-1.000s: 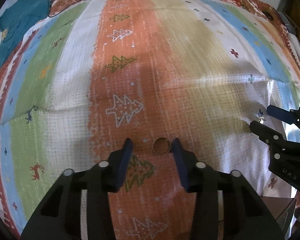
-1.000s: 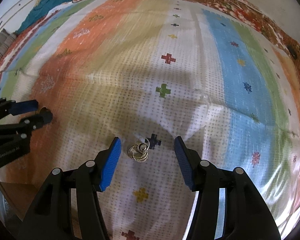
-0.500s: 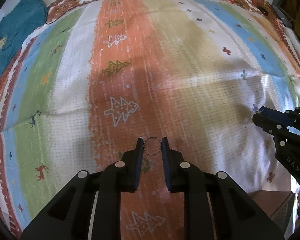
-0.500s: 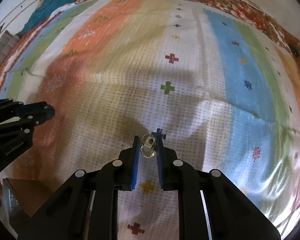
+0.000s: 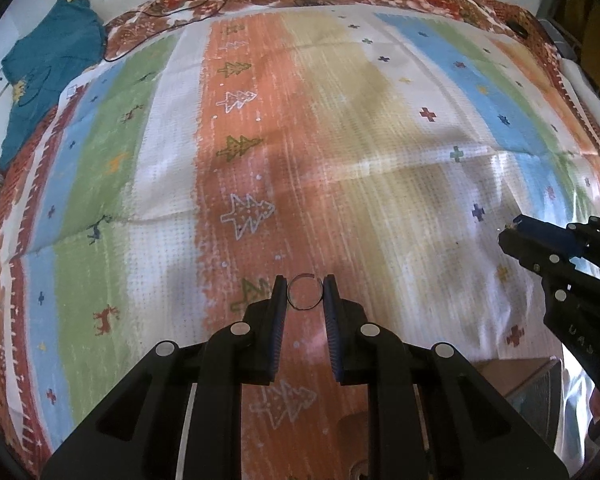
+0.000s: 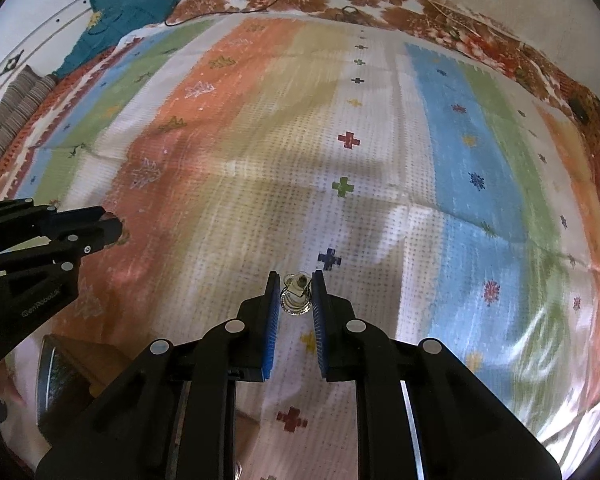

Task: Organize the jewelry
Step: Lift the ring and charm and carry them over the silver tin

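Both our grippers have closed and lifted off the striped cloth [image 5: 340, 128]: left gripper [image 5: 305, 300] pinching the ring [image 5: 305, 297], right gripper [image 6: 296, 294] pinching the silver cluster [image 6: 296, 299]. Pickup done, we judge; next, carry both to storage.

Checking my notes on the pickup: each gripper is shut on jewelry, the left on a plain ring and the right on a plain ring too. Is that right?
Not quite. The left gripper does pinch a plain ring, but the right wrist view shows the right gripper shut on a small silvery jewelry cluster, not a single plain ring.
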`<act>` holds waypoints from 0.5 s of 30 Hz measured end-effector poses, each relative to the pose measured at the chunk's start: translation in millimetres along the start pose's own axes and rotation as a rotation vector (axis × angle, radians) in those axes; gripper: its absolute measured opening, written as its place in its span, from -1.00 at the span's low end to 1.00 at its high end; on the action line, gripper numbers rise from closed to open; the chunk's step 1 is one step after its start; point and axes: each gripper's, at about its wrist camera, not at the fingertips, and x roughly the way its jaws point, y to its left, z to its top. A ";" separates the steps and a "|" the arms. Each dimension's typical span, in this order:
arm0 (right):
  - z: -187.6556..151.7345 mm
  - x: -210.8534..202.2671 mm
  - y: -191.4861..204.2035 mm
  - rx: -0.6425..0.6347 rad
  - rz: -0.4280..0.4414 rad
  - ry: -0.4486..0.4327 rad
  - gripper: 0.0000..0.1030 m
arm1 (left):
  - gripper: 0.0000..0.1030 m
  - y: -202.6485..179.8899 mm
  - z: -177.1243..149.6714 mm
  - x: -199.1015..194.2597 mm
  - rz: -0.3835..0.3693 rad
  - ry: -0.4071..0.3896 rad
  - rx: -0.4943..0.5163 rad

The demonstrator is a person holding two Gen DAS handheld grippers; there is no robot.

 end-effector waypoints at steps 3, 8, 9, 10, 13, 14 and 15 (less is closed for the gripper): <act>0.0 -5.0 -0.5 0.009 0.011 -0.011 -0.68 | -0.65 1.8 -1.6 -8.0 0.002 -0.019 -0.006; -1.7 -14.2 1.1 0.008 0.020 -0.038 -0.68 | -0.65 3.2 -2.4 -24.2 -0.023 -0.040 -0.021; -2.1 -16.3 1.7 0.008 0.024 -0.043 -0.68 | -0.65 2.7 -2.8 -26.6 -0.029 -0.043 -0.022; -2.6 -17.5 1.5 0.008 0.029 -0.045 -0.68 | -0.65 1.9 -3.0 -28.5 -0.033 -0.045 -0.021; -4.3 -23.3 3.0 0.004 0.034 -0.059 -0.68 | -0.65 -0.5 -4.3 -33.8 -0.042 -0.050 -0.018; -4.7 -25.1 3.5 0.000 0.031 -0.062 -0.68 | -0.65 -0.8 -4.9 -34.6 -0.045 -0.050 -0.020; -5.5 -27.6 4.1 -0.004 0.028 -0.064 -0.68 | -0.65 -1.0 -5.6 -35.7 -0.046 -0.051 -0.023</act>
